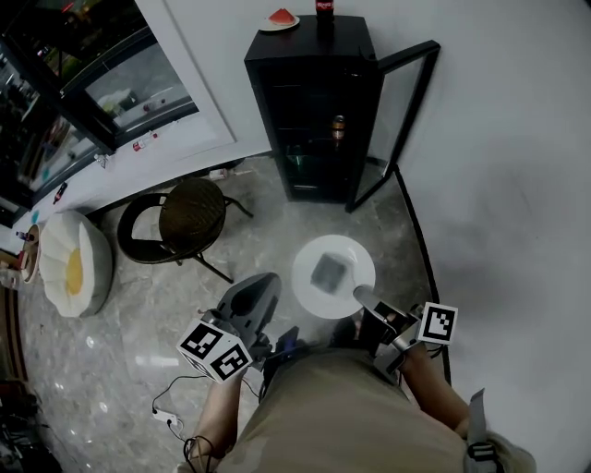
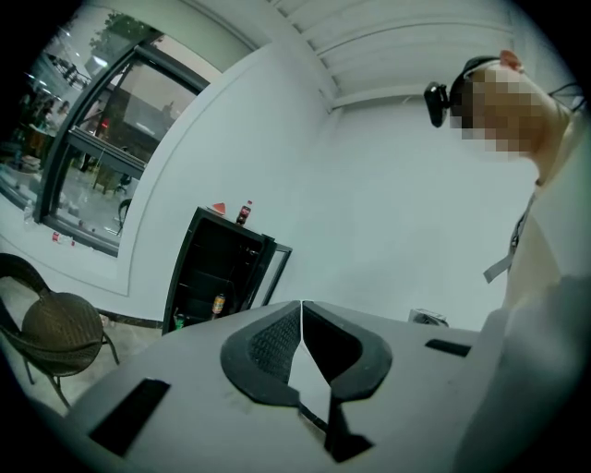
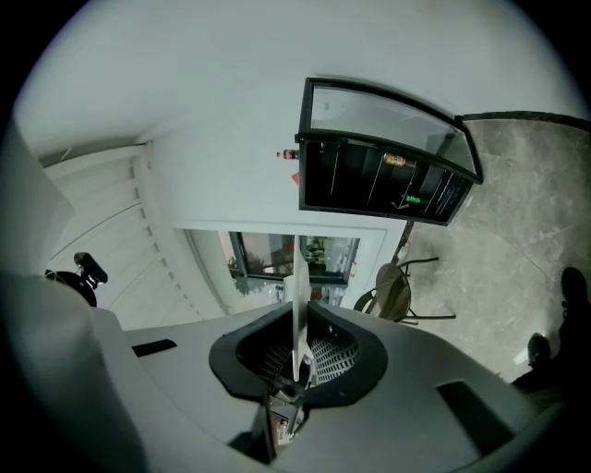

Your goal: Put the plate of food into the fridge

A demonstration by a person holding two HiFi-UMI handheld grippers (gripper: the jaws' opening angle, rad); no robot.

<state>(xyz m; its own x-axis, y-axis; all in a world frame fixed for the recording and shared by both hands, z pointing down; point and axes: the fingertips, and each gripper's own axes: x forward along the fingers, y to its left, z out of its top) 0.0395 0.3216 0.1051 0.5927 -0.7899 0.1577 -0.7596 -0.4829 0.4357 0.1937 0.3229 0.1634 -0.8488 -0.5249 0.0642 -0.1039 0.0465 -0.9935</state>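
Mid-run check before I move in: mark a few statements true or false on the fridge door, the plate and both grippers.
1. The fridge has its door open. True.
2. The right gripper is clamped on the rim of the white plate. True.
3. The plate sits on a fridge shelf. False: it is held above the floor, short of the fridge.
4. The left gripper holds a bottle. False: its jaws are shut on nothing.
5. The fridge top is bare. False: a bottle and a small dish stand there.
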